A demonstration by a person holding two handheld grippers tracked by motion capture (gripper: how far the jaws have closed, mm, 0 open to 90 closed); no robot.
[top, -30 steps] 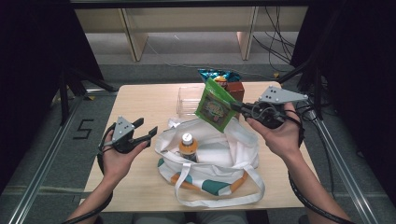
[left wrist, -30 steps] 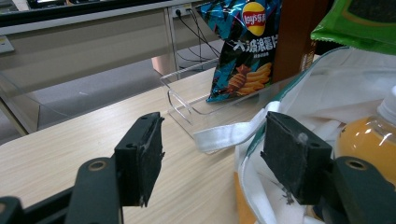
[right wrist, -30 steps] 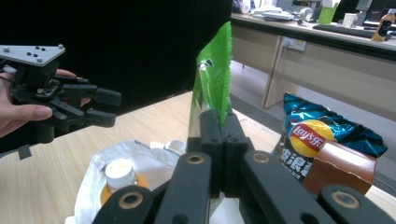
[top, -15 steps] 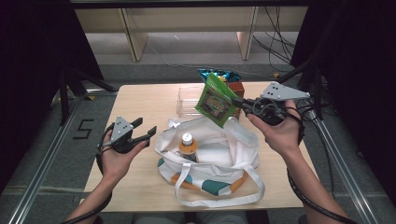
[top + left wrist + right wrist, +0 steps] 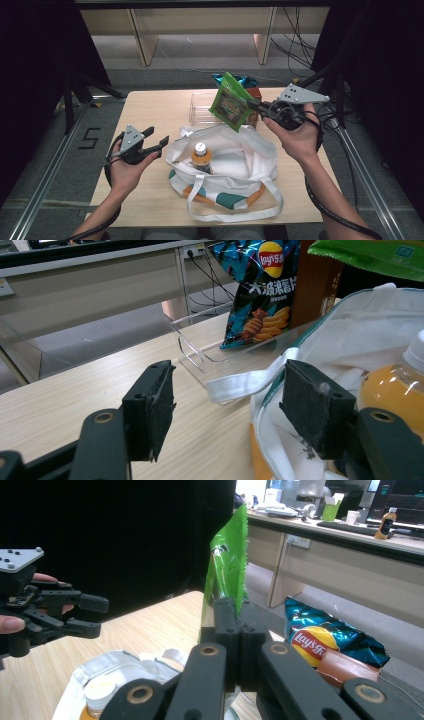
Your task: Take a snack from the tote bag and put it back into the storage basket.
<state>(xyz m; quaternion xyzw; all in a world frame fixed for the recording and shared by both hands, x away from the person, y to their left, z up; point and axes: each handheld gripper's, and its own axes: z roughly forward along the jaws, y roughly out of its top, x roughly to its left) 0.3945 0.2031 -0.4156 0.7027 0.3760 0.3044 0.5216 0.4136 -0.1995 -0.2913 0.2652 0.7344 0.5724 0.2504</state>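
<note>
While packing in progress, noted left to right. Left gripper [image 5: 159, 142]: jaws apart, nothing between them, hovering just beside left rim of white tote bag [image 5: 250, 175] on worktop [image 5: 150, 107]; bag handle lying just ahead of the jaws in left gripper view. Inside bag: orange drink bottle [image 5: 200, 156], upright, left of centre, leaving open space to its right. Behind bag: clear tray [image 5: 199, 107], blue chip bag [image 5: 255, 295] and brown box [image 5: 312, 282] standing at its far end. Right gripper [image 5: 252, 105]: jaws clamped on lower edge of green snack packet [image 5: 230, 102], packet held aloft above far rim of bag, tilted.

Judgement for step in hand: carry packet over the free space right of bottle, lower until inside the mouth, only then release. Advisable to pinch and spread near rim with left jaws so the mouth stays wide. Risk: packet catching rim or tipping bottle.
</note>
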